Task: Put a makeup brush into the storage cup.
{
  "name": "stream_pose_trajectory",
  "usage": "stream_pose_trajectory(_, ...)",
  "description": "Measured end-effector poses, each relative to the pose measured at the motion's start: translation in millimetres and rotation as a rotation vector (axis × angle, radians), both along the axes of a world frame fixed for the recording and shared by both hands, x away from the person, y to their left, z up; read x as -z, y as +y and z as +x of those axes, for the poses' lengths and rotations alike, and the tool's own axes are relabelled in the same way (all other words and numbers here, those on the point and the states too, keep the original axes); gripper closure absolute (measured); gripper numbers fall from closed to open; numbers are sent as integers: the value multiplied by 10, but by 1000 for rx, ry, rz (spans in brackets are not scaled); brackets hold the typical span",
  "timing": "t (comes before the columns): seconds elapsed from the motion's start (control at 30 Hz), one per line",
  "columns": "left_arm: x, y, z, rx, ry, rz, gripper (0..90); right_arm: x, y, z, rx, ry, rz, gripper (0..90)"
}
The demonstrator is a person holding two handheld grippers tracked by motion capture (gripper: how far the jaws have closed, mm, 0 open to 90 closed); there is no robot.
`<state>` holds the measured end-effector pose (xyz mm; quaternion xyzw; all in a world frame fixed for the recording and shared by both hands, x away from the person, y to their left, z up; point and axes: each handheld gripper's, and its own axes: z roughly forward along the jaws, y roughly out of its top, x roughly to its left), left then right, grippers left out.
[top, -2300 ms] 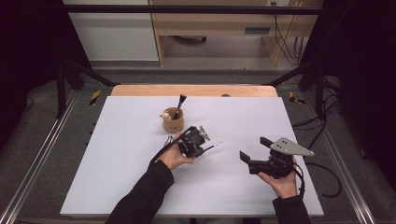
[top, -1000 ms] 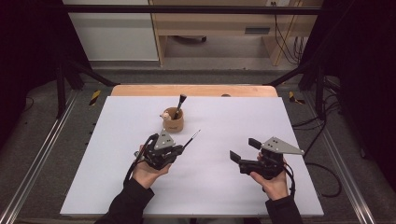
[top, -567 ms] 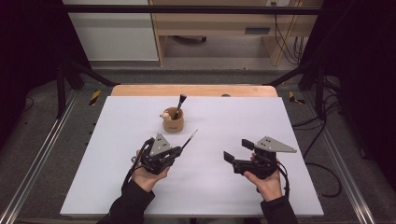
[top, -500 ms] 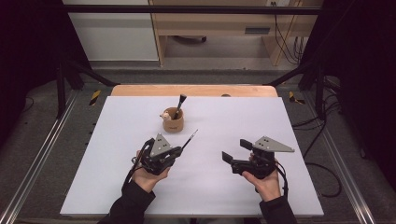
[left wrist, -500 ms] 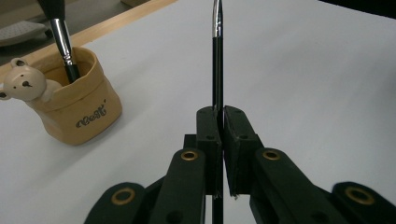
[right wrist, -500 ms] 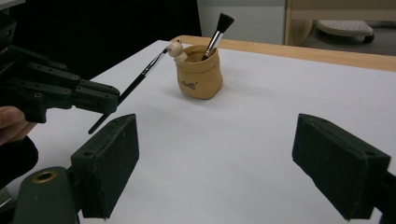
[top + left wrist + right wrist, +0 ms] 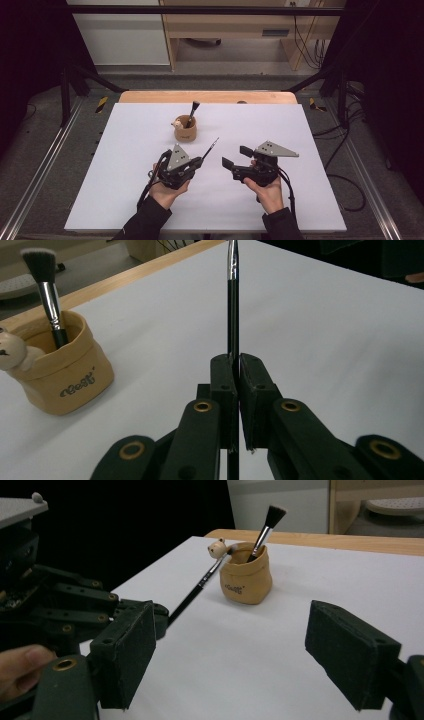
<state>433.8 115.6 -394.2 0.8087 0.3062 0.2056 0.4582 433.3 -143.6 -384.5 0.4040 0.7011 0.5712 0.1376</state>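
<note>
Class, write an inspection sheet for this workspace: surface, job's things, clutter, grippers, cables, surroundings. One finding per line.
Surface: white table top, wooden strip along its far edge.
Job's things: tan holder with a small animal figure on its rim, one dark-bristled brush standing in it; thin black brush gripped by its handle.
Clutter: nothing seen.
Grippers: left gripper shut on the thin black brush; right gripper open, holding nothing.
Cables: black cable trails from the right gripper towards the person; more cables on the floor at right.
Surroundings: wooden furniture and a white cabinet beyond the table.
</note>
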Motion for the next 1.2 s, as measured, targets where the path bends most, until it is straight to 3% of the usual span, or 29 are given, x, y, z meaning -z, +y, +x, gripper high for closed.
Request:
stream_pose_trajectory(0.13, -3, -66, -24, -1, -4, -11, 854, 5, 31, 24, 8, 13, 32, 224)
stream_pose_trajectory(0.27, -11, -136, -44, -1, -1, -49, 854, 17, 47, 48, 20, 28, 66, 257)
stream_pose_trajectory(0.6, 56, -284, -99, 11, -4, -80, 853, 45, 68, 75, 31, 50, 90, 338)
stream_pose_trajectory(1.2, 57, -366, -168, 25, -13, -98, 854, 106, 75, 120, 14, 133, 171, 651)
